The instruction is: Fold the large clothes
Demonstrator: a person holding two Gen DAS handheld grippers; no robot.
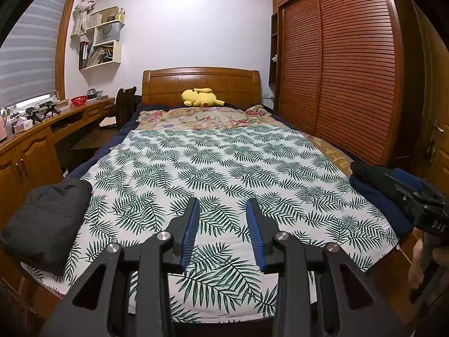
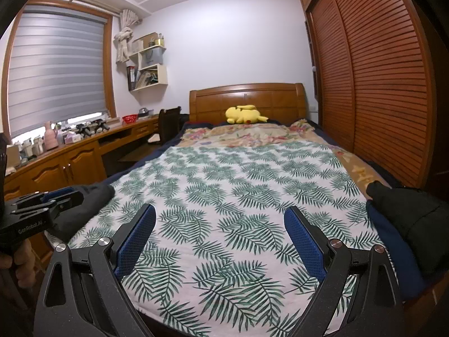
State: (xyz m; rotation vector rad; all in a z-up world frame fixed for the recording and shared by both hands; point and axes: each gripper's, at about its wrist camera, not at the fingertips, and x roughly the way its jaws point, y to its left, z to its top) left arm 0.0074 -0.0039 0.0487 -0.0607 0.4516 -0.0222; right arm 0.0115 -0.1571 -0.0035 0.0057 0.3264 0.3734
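A white sheet with green leaf print (image 1: 224, 163) (image 2: 238, 182) lies flat over the bed. A folded dark grey garment (image 1: 47, 219) (image 2: 92, 196) sits at its left edge. Black clothing (image 1: 367, 171) (image 2: 415, 224) lies on a navy piece (image 1: 376, 202) (image 2: 393, 241) at the right edge. My left gripper (image 1: 223, 207) hovers over the near middle of the sheet, jaws partly apart and nothing between them; it also shows at the left (image 2: 70, 196). My right gripper (image 2: 220, 213) hangs wide open and empty above the sheet, seen from the side by the dark clothes (image 1: 404, 181).
A yellow plush toy (image 1: 200, 97) and a floral blanket (image 1: 202, 118) lie by the wooden headboard (image 1: 200, 80). A slatted wardrobe (image 1: 345, 70) runs close along the bed's right side. On the left stand a cluttered wooden desk (image 2: 64, 163) and a dark chair (image 1: 125, 106).
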